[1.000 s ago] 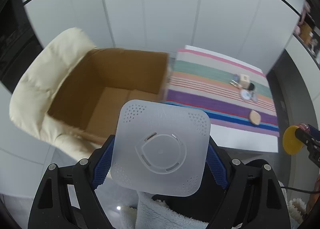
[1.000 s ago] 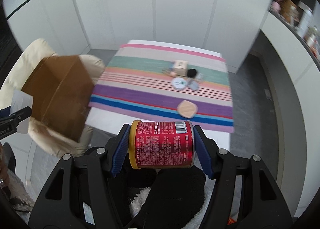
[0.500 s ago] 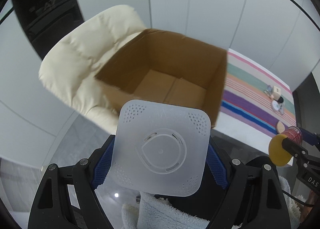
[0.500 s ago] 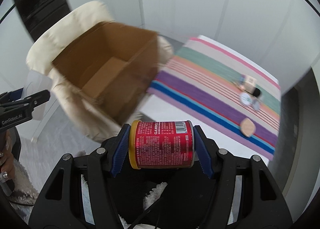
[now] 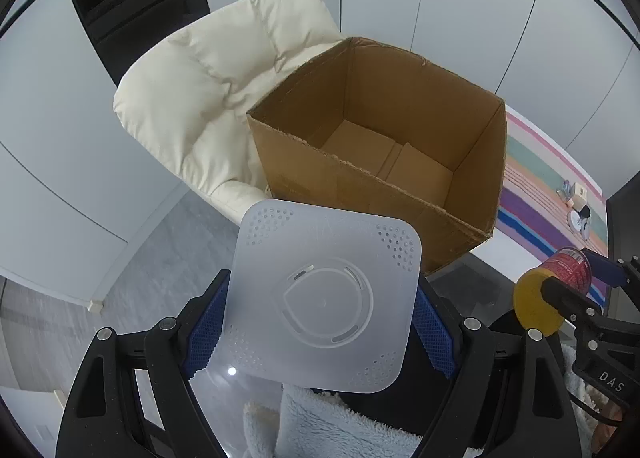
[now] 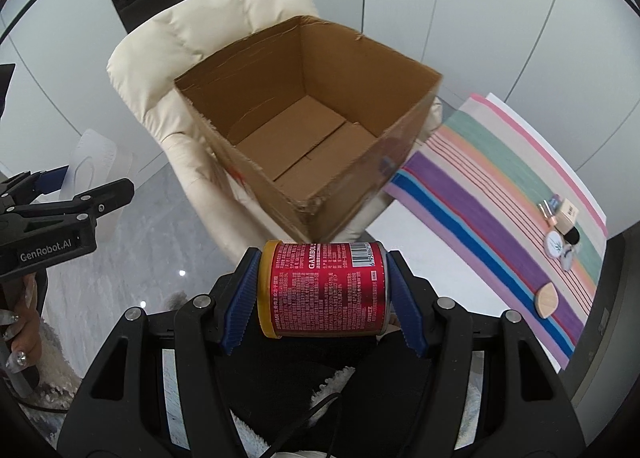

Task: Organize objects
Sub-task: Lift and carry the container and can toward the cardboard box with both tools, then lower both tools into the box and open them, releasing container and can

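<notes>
My left gripper (image 5: 320, 306) is shut on a frosted white square plastic lid (image 5: 324, 298) with perforated corners, held flat between the blue pads. My right gripper (image 6: 322, 290) is shut on a red can with a yellow cap (image 6: 324, 288), lying sideways between its pads. An open, empty cardboard box (image 5: 384, 146) (image 6: 308, 126) sits on a cream padded armchair (image 5: 208, 98) (image 6: 168, 70), just beyond both grippers. In the left wrist view the red can (image 5: 568, 270) and right gripper (image 5: 576, 290) show at the right edge. The left gripper (image 6: 60, 194) with the lid (image 6: 96, 158) shows at the left of the right wrist view.
A striped cloth (image 6: 500, 186) (image 5: 536, 178) covers a white table right of the box, carrying a small box, round compacts and a wooden piece (image 6: 548, 298). White cabinet panels stand behind. Grey floor lies below. A hand (image 6: 20, 338) and fluffy sleeve show at left.
Both grippers swung left from over the striped table toward the armchair. The box now sits centred and closer in both views. Lid and can stay gripped.
</notes>
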